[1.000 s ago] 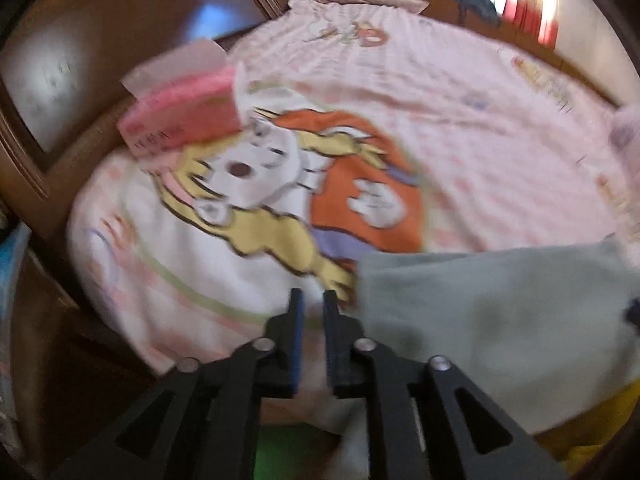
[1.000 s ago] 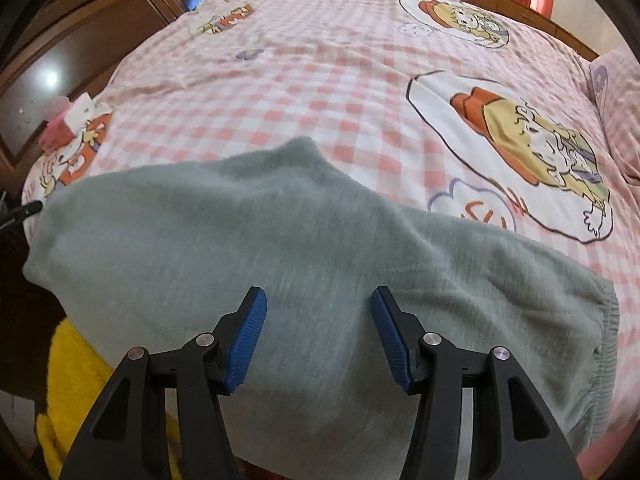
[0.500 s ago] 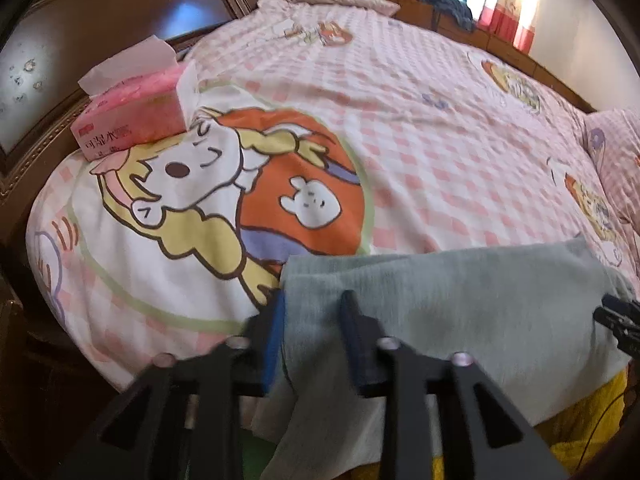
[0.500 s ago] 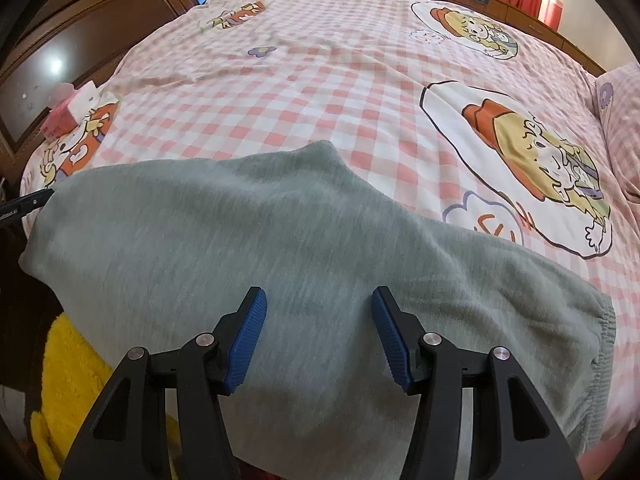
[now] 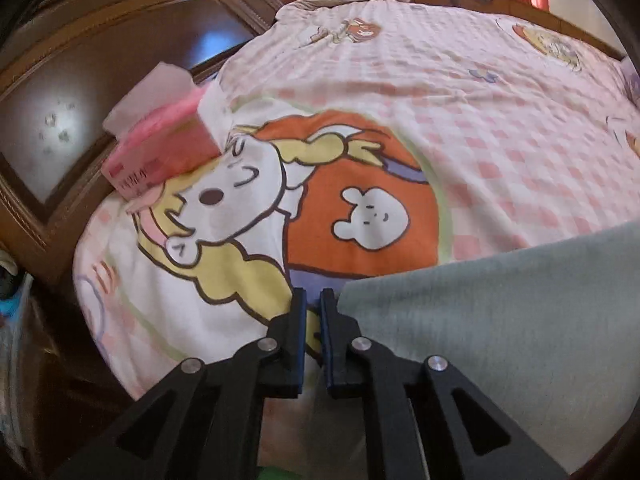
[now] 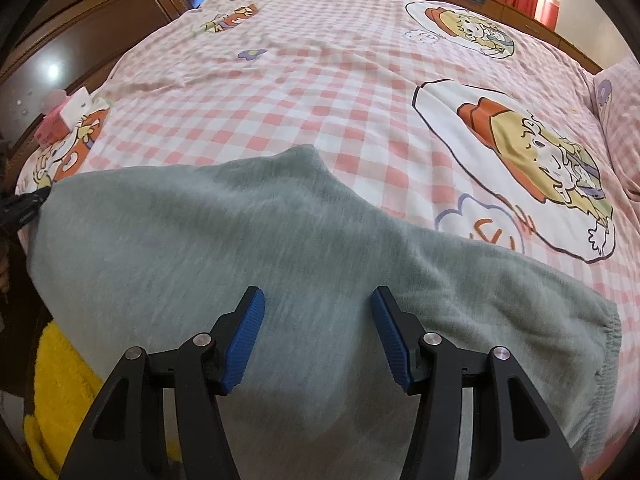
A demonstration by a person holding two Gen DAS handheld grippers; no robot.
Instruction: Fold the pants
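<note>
Grey-green sweatpants lie spread across the near edge of the bed and hang over it. Their elastic band is at the right and a pointed bulge faces the far side. My right gripper hovers open over the middle of the pants, nothing between its blue pads. My left gripper is shut to a thin slit just left of the pants' left end; only the printed sheet shows in the slit. In the right wrist view the left gripper's tip touches that same end.
The pink checked bedsheet with cartoon prints covers the bed. A pink tissue box sits at the bed's left corner against dark wooden panelling. Yellow fabric hangs below the near edge. A pillow lies at the right.
Half a second ago the left gripper stood partly open over the pants' left edge; now it is shut and sits just left of that edge. The right gripper has hardly moved.
</note>
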